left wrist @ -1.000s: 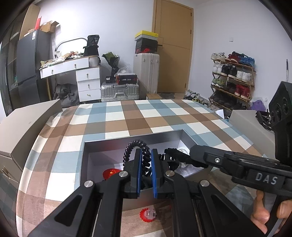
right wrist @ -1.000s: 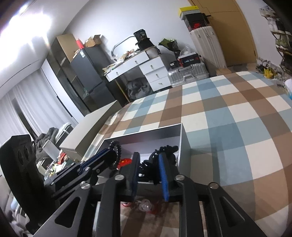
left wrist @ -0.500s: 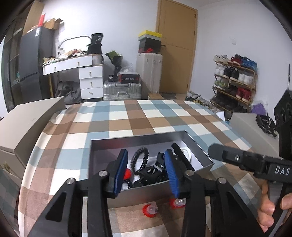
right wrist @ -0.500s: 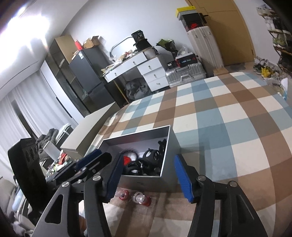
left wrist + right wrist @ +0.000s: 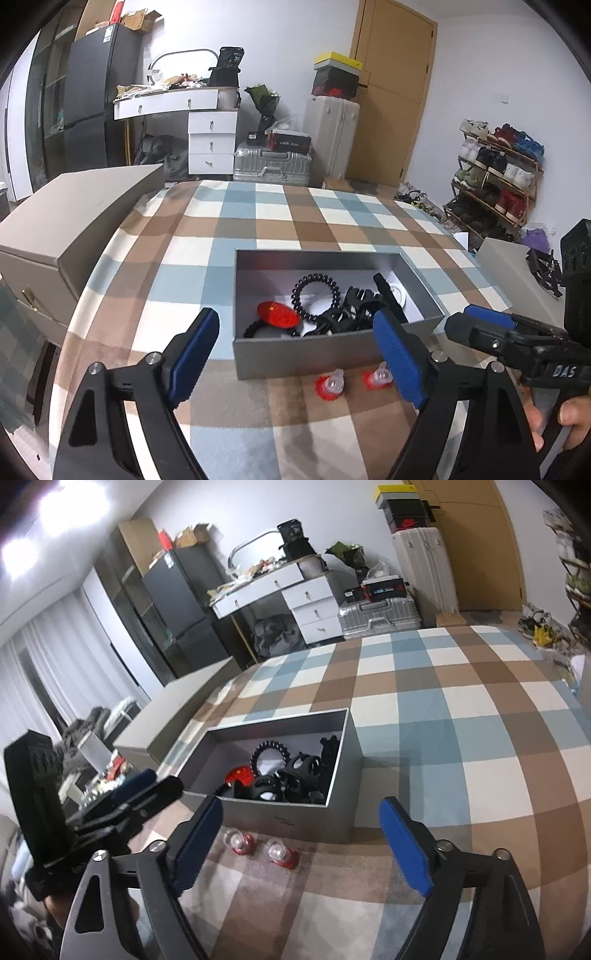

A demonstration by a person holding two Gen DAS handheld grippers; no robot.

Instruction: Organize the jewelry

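A checked cloth (image 5: pixel 258 221) in blue, brown and cream squares covers the surface that fills the middle of both views. Behind it, across the top of the frame, is a cluttered bedroom: a dark fridge (image 5: pixel 92 96) at the upper left, a white desk with drawers (image 5: pixel 210 129), a silver suitcase (image 5: pixel 271 166) lying flat, a tall white suitcase (image 5: pixel 332 133), a wooden door (image 5: pixel 391 92), and a shoe rack (image 5: pixel 495 177) at the right edge. A closed grey box (image 5: pixel 74 221) sits at the left edge of the cloth.

An open grey box (image 5: pixel 306 354) lies on the cloth at the centre of the left wrist view. Inside it are a black spiral hair tie (image 5: pixel 316 295), a red oval piece (image 5: pixel 277 314) and a tangle of black hair clips (image 5: pixel 347 314). Two small red and clear ornaments (image 5: pixel 352 382) lie on the cloth just outside the box's near wall, side by side.

The left gripper (image 5: pixel 295 362) is at the bottom of its view, jaws spread wide and holding nothing; the box's near wall and the two ornaments appear between its blue pads (image 5: pixel 192 354). The right gripper (image 5: pixel 299 845) is likewise spread wide and empty in its own view, where the box (image 5: pixel 295 819) sits just above centre and the ornaments (image 5: pixel 262 849) lie near its left pad.
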